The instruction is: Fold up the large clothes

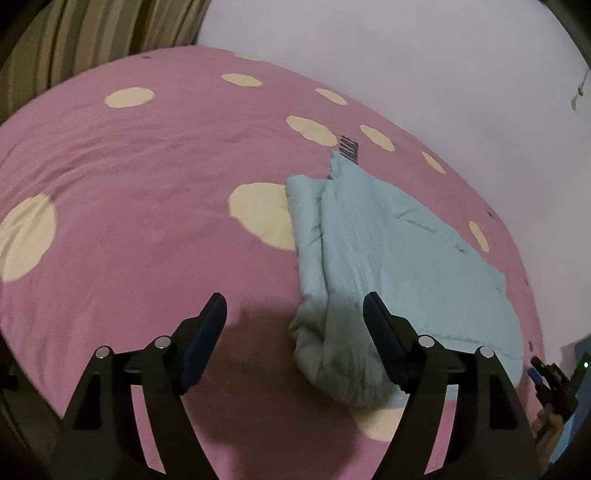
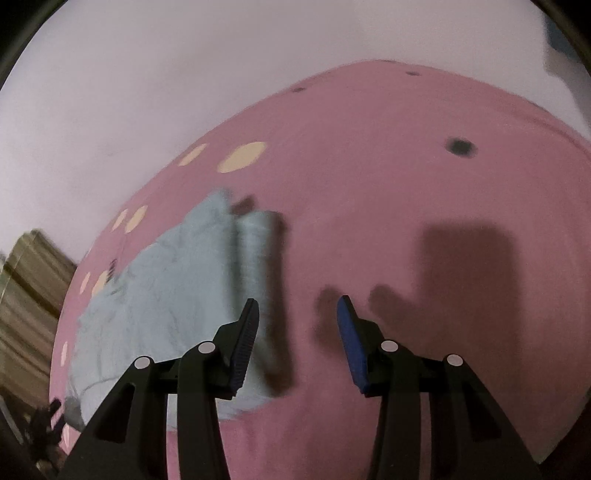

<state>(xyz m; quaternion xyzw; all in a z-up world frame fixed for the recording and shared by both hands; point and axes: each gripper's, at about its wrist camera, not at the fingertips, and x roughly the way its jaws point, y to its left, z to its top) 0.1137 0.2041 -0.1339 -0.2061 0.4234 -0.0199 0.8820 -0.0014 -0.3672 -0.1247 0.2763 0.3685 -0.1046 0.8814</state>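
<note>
pink bedspread (image 1: 147, 206) bears a folded blue garment (image 1: 388, 251), both tools empty.

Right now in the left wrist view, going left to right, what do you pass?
Striped curtain → large cream spot at the bedspread's left edge → light blue folded garment → the right gripper at the far right edge.

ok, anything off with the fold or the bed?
Slightly: the light blue garment lies folded on the pink spotted bedspread, but its near end is bunched and uneven. Both grippers are open, holding nothing.

no readable text, label marks too blurred
</note>
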